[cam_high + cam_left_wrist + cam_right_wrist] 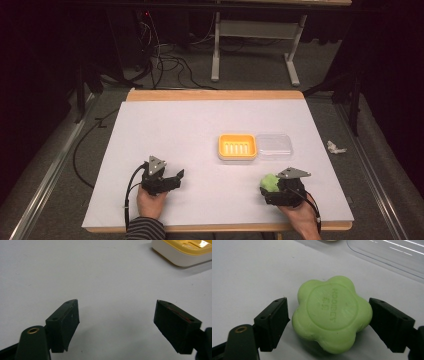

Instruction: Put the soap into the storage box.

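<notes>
While left hand-held gripper (116,326) is hovering spread over bare counter (175,130), right hand-held gripper (328,325) is bracketing green flower-shaped soap (332,312), right jaw touching, left jaw just apart, near counter's front edge.

Green soap (332,315), yellow dish (237,146), clear lid (273,145), black tongs (116,325).

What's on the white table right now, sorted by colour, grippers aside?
Green: 1, the flower-shaped green soap bar between the right gripper's open jaws.
Yellow: 1, the yellow ribbed plastic soap dish.
Clear: 1, the transparent plastic lid lying beside the dish.
Total: 3.
</notes>
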The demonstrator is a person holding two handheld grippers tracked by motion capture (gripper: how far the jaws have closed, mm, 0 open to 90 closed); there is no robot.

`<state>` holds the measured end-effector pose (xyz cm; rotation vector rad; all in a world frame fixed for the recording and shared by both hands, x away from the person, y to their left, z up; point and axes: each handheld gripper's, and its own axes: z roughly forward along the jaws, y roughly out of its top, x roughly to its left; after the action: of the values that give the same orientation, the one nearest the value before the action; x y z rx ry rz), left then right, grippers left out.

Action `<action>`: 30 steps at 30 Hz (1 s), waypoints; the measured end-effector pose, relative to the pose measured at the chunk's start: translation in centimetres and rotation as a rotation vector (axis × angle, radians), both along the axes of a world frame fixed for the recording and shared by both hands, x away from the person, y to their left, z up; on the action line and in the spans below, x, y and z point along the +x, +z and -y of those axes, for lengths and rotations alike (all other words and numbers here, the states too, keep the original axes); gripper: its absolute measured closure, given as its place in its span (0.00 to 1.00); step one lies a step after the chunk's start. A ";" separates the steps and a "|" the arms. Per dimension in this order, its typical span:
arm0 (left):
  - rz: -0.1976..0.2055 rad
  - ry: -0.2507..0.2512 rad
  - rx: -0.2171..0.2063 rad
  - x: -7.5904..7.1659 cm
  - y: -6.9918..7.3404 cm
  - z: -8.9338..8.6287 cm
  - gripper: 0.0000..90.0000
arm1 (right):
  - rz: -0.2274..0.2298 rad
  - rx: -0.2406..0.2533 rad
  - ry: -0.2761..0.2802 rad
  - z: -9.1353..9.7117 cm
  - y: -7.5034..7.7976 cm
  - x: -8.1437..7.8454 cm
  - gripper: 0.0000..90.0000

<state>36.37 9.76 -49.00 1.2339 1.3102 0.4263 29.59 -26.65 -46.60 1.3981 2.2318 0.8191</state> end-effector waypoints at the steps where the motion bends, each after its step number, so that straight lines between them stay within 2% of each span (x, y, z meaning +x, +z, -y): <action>1: 0.000 -0.001 0.001 0.0 0.0 0.0 0.23 | 0.003 -0.006 0.002 0.0 -0.1 0.0 0.22; 12: 0.002 -0.010 0.003 -0.1 0.0 0.0 0.23 | -0.010 -0.020 -0.023 -0.2 -0.4 0.3 0.29; 17: 0.014 0.002 -0.004 -0.1 0.1 -0.1 0.23 | -0.027 -0.033 0.002 -0.1 -0.3 0.6 0.29; 20: 0.001 0.003 -0.003 0.0 0.0 -0.1 0.23 | -0.038 -0.030 0.019 0.0 -0.2 0.7 0.29; 22: 0.002 0.002 0.004 0.0 0.0 0.0 0.23 | -0.049 -0.046 0.030 0.0 -0.1 0.8 0.29; 30: 0.004 0.006 0.008 0.0 0.0 0.1 0.23 | -0.041 -0.048 0.059 0.1 -0.1 0.9 0.29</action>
<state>36.36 9.70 -49.02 1.2353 1.3102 0.4378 30.53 -26.71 -46.68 1.3452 2.3176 0.7576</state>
